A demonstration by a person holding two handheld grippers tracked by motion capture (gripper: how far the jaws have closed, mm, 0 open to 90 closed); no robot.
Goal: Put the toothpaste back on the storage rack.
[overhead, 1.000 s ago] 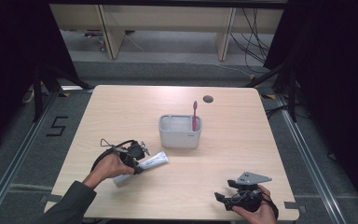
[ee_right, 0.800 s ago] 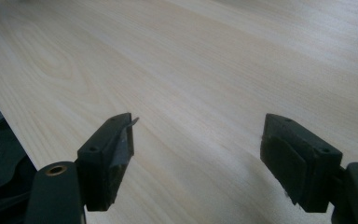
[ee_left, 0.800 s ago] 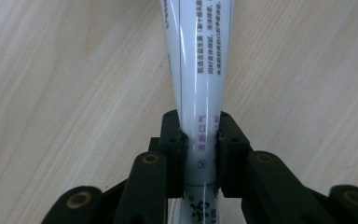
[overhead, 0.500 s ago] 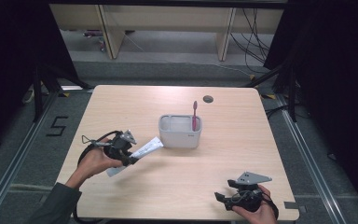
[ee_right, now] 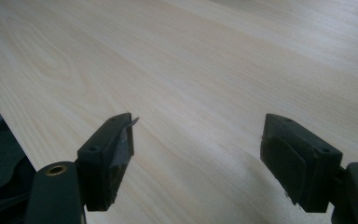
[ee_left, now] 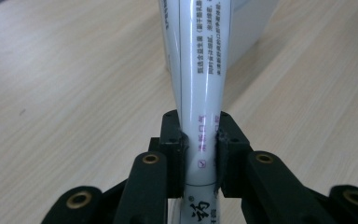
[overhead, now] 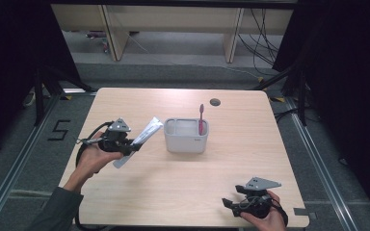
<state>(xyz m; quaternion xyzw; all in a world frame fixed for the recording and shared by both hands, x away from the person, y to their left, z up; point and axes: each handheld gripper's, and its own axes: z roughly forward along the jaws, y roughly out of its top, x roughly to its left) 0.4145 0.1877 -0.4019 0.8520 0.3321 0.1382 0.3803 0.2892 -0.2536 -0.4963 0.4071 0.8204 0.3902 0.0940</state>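
White and glossy, the toothpaste tube (overhead: 139, 141) sits clamped between the jaws of my left gripper (overhead: 125, 143), lifted off the table (overhead: 183, 192) and tilted, its flat end pointing up toward the grey holder (overhead: 185, 142). I see the pads (ee_left: 175, 144) press on both sides of the tube. A red toothbrush (overhead: 201, 118) stands upright in this holder. My right gripper (overhead: 236, 204) rests at the near right edge of the table, jaws wide apart with nothing between them.

Tube (overhead: 142, 140) left of bin (overhead: 186, 136); toothbrush (overhead: 201, 119) in bin.
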